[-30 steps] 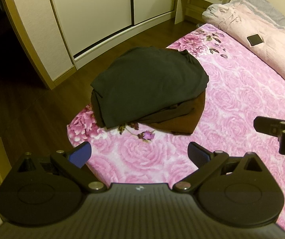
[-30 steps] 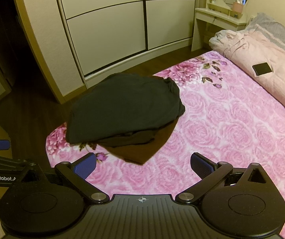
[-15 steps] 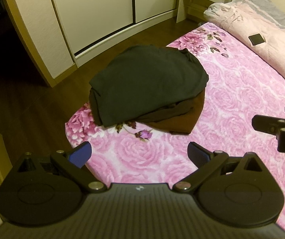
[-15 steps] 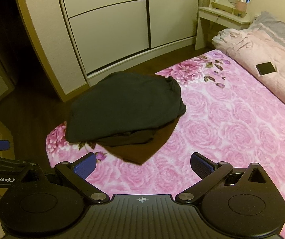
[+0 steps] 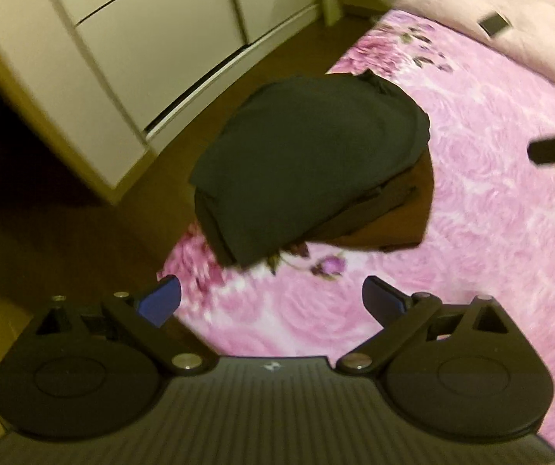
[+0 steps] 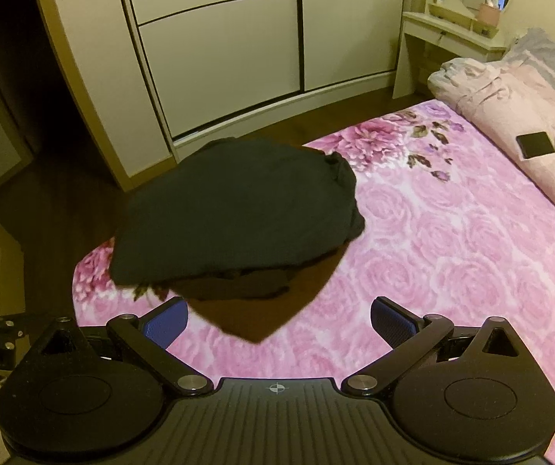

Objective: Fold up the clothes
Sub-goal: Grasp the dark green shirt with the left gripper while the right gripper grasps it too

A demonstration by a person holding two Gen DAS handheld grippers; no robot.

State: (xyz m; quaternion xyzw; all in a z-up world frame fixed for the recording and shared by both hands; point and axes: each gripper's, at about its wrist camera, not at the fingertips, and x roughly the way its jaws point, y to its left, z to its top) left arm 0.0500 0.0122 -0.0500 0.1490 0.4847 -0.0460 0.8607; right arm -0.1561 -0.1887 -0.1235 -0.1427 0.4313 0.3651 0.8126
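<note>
Your left gripper [image 5: 271,302]: jaws spread wide, nothing between the 2 blue pads [image 5: 161,300]. It hangs over the near corner of the bed, above the pink rose-print blanket [image 5: 490,232]. The left wrist view is motion-blurred, so fine detail is soft there.

Your right gripper [image 6: 279,323]: jaws also spread wide, empty, with blue pads [image 6: 392,325] on both fingers. It sits above the blanket [image 6: 452,271] too, to the right of your left gripper, whose black body shows at the left edge of the right wrist view.

The stack of folded clothes [image 6: 238,209] lies just beyond both grippers, apart from the jaws, on the left corner of the bed by the floor edge. Top piece is a dark, near-black garment [image 5: 308,162]. Below it are more dark layers. The lowest is a brown garment [image 6: 262,317] whose corner sticks out toward you, nearly reaching the gap between your right jaws.

Far right: a pale pink quilt [image 6: 529,116] lies along the bed with a small black flat object [image 6: 536,144] on it. Far left, across the dark wood floor [image 6: 56,201]: a cream sliding-door wardrobe [image 6: 258,50].
</note>
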